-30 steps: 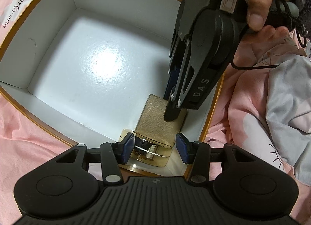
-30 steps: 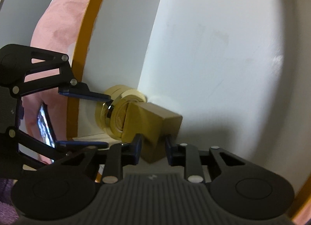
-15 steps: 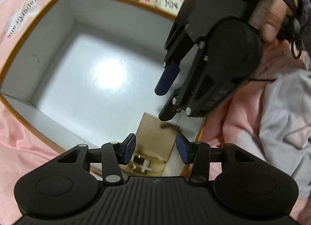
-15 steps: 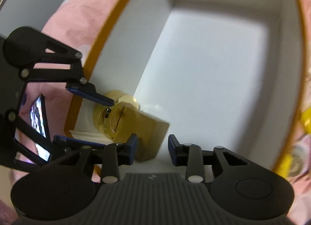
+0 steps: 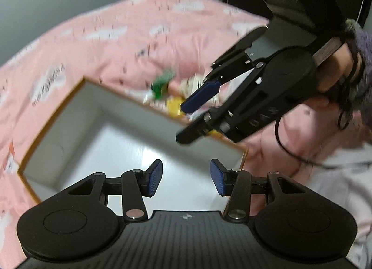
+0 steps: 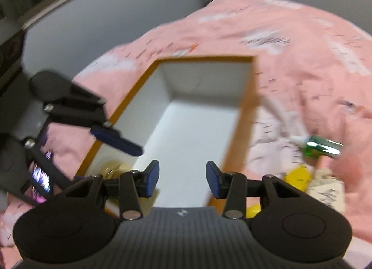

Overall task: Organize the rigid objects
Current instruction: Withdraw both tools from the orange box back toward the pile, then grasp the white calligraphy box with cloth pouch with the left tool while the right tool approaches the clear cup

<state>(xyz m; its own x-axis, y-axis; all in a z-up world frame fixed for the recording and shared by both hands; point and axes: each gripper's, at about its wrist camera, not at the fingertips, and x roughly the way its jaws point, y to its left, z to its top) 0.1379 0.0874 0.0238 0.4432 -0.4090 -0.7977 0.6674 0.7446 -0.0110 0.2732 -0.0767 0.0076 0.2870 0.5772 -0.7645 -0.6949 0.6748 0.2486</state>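
The left gripper is being held above the near edge of the white box, its blue-padded fingers spread apart with nothing between them. The right gripper is likewise being held with its fingers parted and empty, above the near end of the same box, whose rim is edged in orange. In the left wrist view the right gripper is being seen to the right, raised over the far right corner of the box, one blue pad showing. The gold object is being partly shown in the near left corner of the box, mostly hidden behind the right gripper's linkage. A green item and a yellow item are being blurred by motion; they are lying on the pink bedding just outside the box's right side.
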